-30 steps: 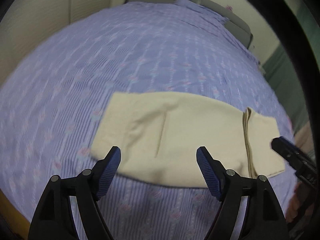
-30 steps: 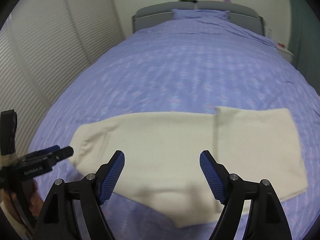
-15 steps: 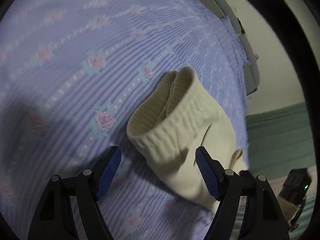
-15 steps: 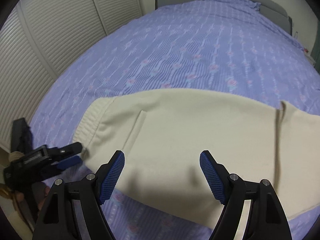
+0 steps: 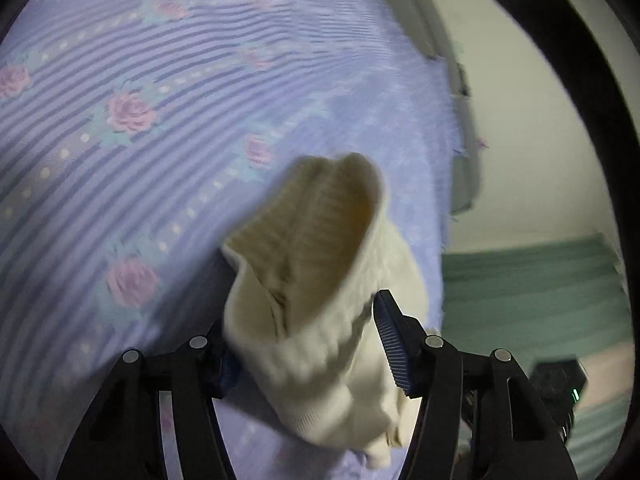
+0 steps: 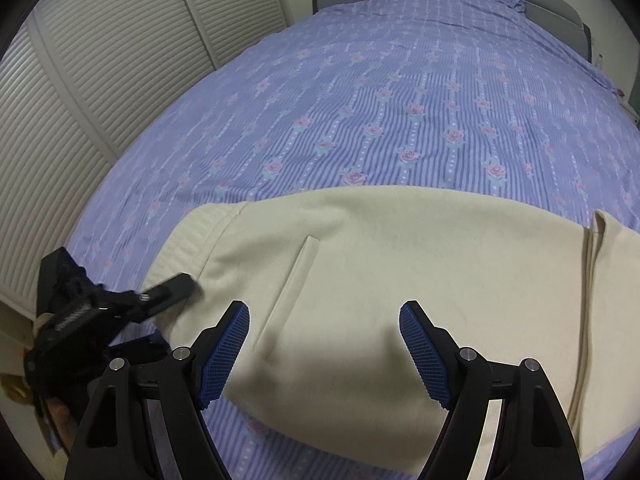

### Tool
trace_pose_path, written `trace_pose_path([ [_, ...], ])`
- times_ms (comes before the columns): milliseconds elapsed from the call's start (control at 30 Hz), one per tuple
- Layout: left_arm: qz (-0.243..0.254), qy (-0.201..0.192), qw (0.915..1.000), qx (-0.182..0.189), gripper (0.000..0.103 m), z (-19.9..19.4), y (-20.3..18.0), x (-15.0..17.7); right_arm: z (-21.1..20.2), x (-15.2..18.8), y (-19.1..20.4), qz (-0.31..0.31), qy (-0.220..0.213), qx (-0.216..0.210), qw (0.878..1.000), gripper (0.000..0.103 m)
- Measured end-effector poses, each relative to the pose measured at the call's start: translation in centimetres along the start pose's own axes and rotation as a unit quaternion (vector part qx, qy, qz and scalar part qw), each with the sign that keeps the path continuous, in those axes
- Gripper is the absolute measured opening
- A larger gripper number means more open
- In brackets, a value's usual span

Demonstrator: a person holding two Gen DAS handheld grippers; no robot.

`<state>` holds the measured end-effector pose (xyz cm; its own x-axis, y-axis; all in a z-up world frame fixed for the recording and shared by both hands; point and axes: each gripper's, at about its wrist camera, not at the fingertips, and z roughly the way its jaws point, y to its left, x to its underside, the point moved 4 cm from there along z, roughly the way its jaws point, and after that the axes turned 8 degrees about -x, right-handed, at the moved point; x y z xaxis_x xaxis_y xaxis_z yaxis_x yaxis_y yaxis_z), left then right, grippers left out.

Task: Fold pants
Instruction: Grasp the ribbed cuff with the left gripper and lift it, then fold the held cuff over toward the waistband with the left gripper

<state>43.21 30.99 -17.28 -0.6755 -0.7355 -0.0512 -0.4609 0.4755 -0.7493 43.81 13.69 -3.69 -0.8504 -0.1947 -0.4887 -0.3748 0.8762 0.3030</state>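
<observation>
Since a moment ago the left claw [image 5: 308, 344] has closed in around the ribbed waistband of the cream pants [image 6: 400, 280], which lie on the bed [image 6: 400, 100]; right claw [image 6: 324, 352] hovers wide open, empty.

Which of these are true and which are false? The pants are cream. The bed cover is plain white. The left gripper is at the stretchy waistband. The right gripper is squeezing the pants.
1. The pants are cream: true.
2. The bed cover is plain white: false, purple stripes with pink roses.
3. The left gripper is at the waistband: true.
4. The right gripper is squeezing the pants: false, it is open above them.
</observation>
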Motion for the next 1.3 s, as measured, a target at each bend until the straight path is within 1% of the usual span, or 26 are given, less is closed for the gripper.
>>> trace_pose_path([
  [33, -0.004, 0.002, 1.0, -0.005, 0.058, 0.5, 0.3, -0.1, 0.5, 0.0, -0.1, 0.004, 0.003, 0.003, 1.0, 0.079],
  [100, -0.013, 0.0, 0.9999, -0.002, 0.058, 1.2, 0.1, -0.4, 1.2, 0.1, -0.3, 0.011, 0.007, 0.003, 1.0, 0.079],
  [133, -0.016, -0.001, 0.9998, -0.009, 0.058, 1.2, -0.2, -0.4, 1.6, 0.1, -0.3, 0.016, 0.011, 0.003, 1.0, 0.079],
  [167, -0.015, -0.003, 0.9998, -0.014, 0.05, 1.1, -0.5, -0.5, 1.8, 0.2, -0.4, 0.02, 0.013, 0.001, 1.0, 0.079],
  [200, -0.006, -0.008, 0.9995, -0.031, 0.038, 0.7, -1.0, -0.4, 1.8, 0.3, -0.5, 0.024, 0.014, 0.0, 1.0, 0.079],
  [267, 0.024, -0.017, 0.9983, -0.05, 0.029, -0.3, -1.8, -0.1, 1.4, 0.5, -0.7, 0.031, 0.011, -0.005, 0.999, 0.079],
  [333, 0.059, -0.031, 0.9957, -0.065, 0.026, -1.4, -3.5, 0.2, 0.6, 0.5, -0.9, 0.031, 0.005, -0.007, 0.999, 0.079],
  [367, 0.086, -0.041, 0.9924, -0.078, 0.025, -1.9, -4.9, 0.5, 0.1, 0.5, -1.0, 0.03, 0.002, -0.008, 1.0, 0.079],
  [400, 0.122, -0.058, 0.9856, -0.102, 0.025, -2.7, -6.9, 1.0, -0.8, 0.4, -1.3, 0.028, -0.005, -0.012, 1.0, 0.079],
  [433, 0.141, -0.066, 0.9808, -0.118, 0.025, -3.2, -7.8, 1.6, -1.5, 0.2, -1.6, 0.027, -0.011, -0.011, 1.0, 0.079],
  [467, 0.163, -0.079, 0.974, -0.135, 0.024, -3.6, -9.4, 2.1, -2.5, 0.1, -2.0, 0.027, -0.019, -0.009, 0.999, 0.079],
  [500, 0.189, -0.098, 0.9648, -0.154, 0.024, -4.2, -11.6, 2.9, -3.5, 0.0, -2.4, 0.029, -0.028, -0.008, 0.999, 0.079],
  [533, 0.202, -0.109, 0.9595, -0.163, 0.024, -5.0, -12.0, 3.7, -4.5, -0.2, -3.0, 0.032, -0.037, -0.006, 0.999, 0.079],
  [567, 0.221, -0.126, 0.9497, -0.183, 0.024, -5.5, -13.9, 4.7, -5.6, -0.3, -3.6, 0.037, -0.046, -0.004, 0.998, 0.079],
  [600, 0.235, -0.141, 0.9417, -0.195, 0.024, -5.8, -15.5, 5.5, -6.4, -0.4, -4.1, 0.04, -0.052, -0.003, 0.998, 0.079],
  [667, 0.26, -0.166, 0.9284, -0.207, 0.024, -6.3, -18.3, 7.2, -8.9, -0.6, -5.6, 0.052, -0.073, -0.002, 0.996, 0.079],
  [700, 0.273, -0.175, 0.9227, -0.208, 0.024, -6.3, -20.0, 8.1, -10.2, -0.6, -6.3, 0.057, -0.083, 0.0, 0.995, 0.079],
  [733, 0.28, -0.181, 0.9196, -0.207, 0.024, -6.2, -21.3, 8.6, -11.8, -0.6, -7.3, 0.064, -0.096, 0.0, 0.993, 0.079],
  [833, 0.318, -0.199, 0.904, -0.205, 0.023, -5.8, -25.7, 11.3, -15.7, -0.1, -10.0, 0.079, -0.125, 0.003, 0.989, 0.079],
  [900, 0.349, -0.208, 0.8927, -0.194, 0.022, -5.0, -28.9, 13.4, -17.9, 0.5, -11.7, 0.085, -0.139, 0.01, 0.986, 0.079],
  [933, 0.356, -0.21, 0.8909, -0.189, 0.021, -4.5, -29.9, 13.9, -19.5, 1.0, -13.0, 0.091, -0.152, 0.017, 0.984, 0.079],
  [1000, 0.372, -0.211, 0.8872, -0.172, 0.02, -3.5, -32.5, 15.9, -21.6, 1.6, -14.9, 0.097, -0.166, 0.024, 0.981, 0.079],
  [1100, 0.399, -0.22, 0.8743, -0.166, 0.018, -2.0, -35.7, 18.6, -24.5, 2.6, -18.0, 0.109, -0.183, 0.04, 0.976, 0.079],
  [1167, 0.413, -0.22, 0.8688, -0.161, 0.017, -0.5, -37.9, 20.7, -26.2, 3.2, -20.5, 0.118, -0.189, 0.048, 0.974, 0.079],
  [1267, 0.431, -0.208, 0.8658, -0.147, 0.016, 2.2, -40.0, 23.4, -27.5, 4.0, -23.5, 0.128, -0.19, 0.058, 0.972, 0.079],
  [1300, 0.436, -0.199, 0.8665, -0.141, 0.015, 3.3, -40.7, 24.2, -27.7, 4.2, -24.6, 0.132, -0.189, 0.061, 0.971, 0.079],
])
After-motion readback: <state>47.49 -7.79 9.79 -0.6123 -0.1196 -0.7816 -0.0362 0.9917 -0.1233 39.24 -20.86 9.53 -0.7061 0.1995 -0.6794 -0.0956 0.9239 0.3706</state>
